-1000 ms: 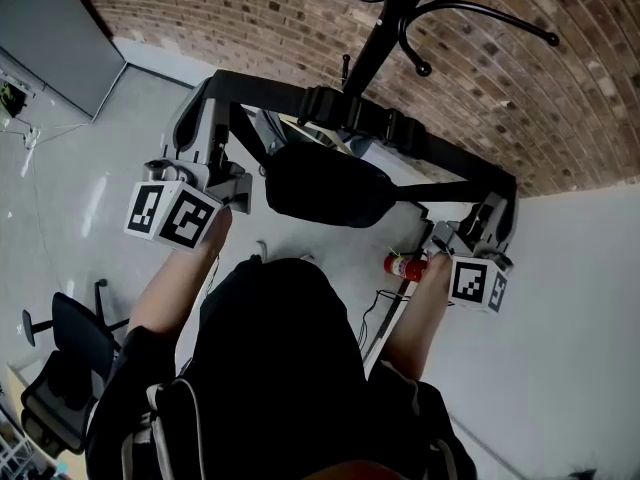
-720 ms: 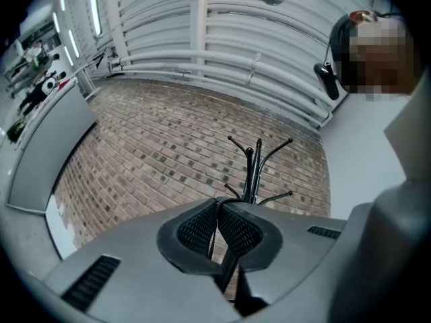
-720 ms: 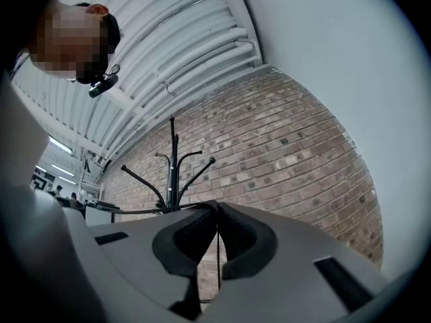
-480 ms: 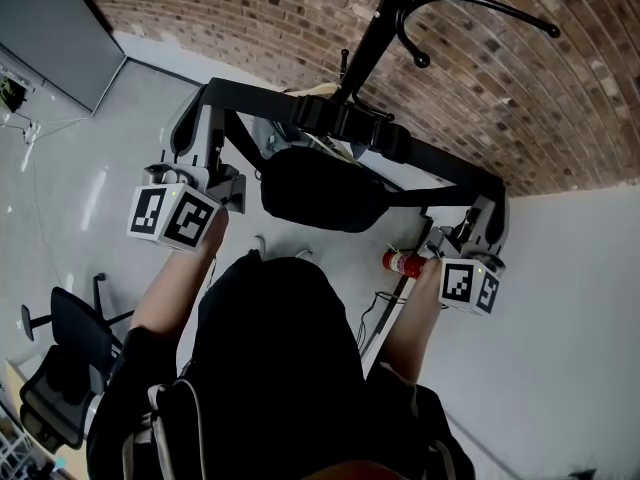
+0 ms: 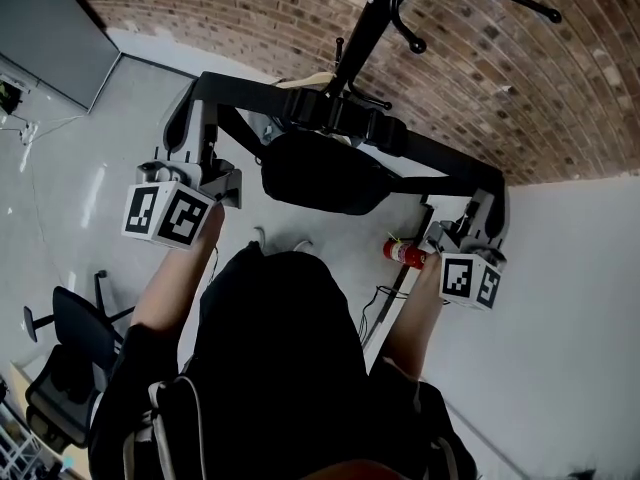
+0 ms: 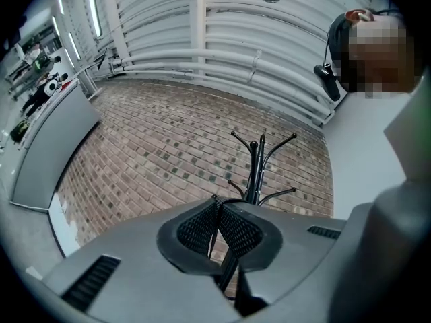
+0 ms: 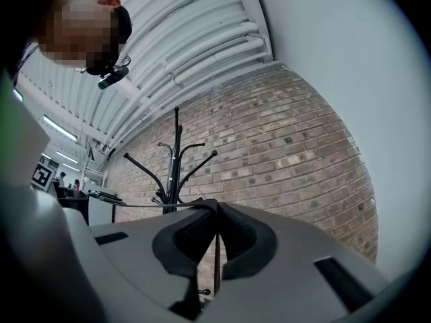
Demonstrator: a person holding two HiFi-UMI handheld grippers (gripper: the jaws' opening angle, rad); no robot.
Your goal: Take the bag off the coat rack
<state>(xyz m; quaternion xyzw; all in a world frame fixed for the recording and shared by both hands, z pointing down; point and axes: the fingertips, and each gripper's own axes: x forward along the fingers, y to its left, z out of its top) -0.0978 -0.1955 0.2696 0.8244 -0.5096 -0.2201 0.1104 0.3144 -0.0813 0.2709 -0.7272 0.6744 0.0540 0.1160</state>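
In the head view a black bag (image 5: 320, 173) hangs from its wide black strap (image 5: 430, 151), stretched between my two grippers. My left gripper (image 5: 198, 96) is shut on the strap's left end and my right gripper (image 5: 485, 196) on its right end. The strap crosses in front of the pole of the black coat rack (image 5: 368, 23); I cannot tell whether it touches a hook. In the left gripper view the pads (image 6: 237, 227) pinch the strap edge-on, with the coat rack (image 6: 256, 170) behind. In the right gripper view the strap (image 7: 135, 204) runs left out of the shut jaws, past the coat rack (image 7: 176, 160).
A brick wall (image 5: 240, 13) stands behind the rack. A red fire extinguisher (image 5: 404, 253) lies on the floor under my right gripper. A black office chair (image 5: 68, 346) stands at the lower left and a grey panel (image 5: 45, 28) at the upper left. A white wall (image 5: 570, 328) is on the right.
The bag and strap have shifted slightly toward the rack pole, and both grippers moved with them. Both grips on the strap have held.
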